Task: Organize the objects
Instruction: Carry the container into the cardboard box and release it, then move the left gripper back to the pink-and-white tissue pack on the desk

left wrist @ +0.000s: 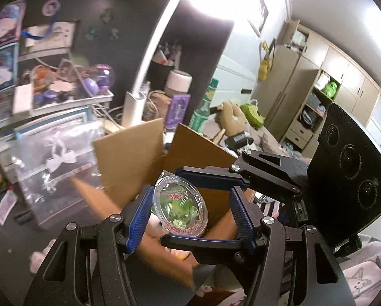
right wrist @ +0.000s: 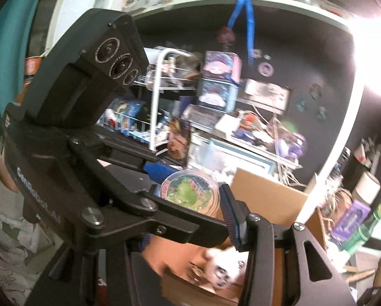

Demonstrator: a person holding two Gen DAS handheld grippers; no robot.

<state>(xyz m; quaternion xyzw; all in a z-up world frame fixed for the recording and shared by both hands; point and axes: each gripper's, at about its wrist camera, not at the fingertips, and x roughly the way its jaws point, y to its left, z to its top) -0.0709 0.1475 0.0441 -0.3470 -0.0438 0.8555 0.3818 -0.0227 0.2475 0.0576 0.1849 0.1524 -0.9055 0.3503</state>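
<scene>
A round clear plastic tub [left wrist: 180, 205] with a green figure and a red-printed lid hangs above an open cardboard box [left wrist: 139, 158]. Both grippers cross around it. In the left wrist view my left gripper [left wrist: 190, 214] stands wide; its left pad touches the tub, the right pad is apart. The right gripper's fingers [left wrist: 211, 176] lie across above and below the tub. In the right wrist view the tub [right wrist: 190, 193] sits between the left gripper's blue finger [right wrist: 157, 170] and my right gripper's pad [right wrist: 230, 216]. Which gripper carries it is unclear. A white plush [right wrist: 223, 267] lies in the box [right wrist: 267, 199].
A cluttered dark desk holds clear drawer boxes [left wrist: 50, 158], a white lamp arm [left wrist: 149, 58], a green bottle [left wrist: 203, 109], a purple box [left wrist: 177, 109] and shelves of toys [right wrist: 216, 81]. Beige wardrobes [left wrist: 317, 81] stand at the far right.
</scene>
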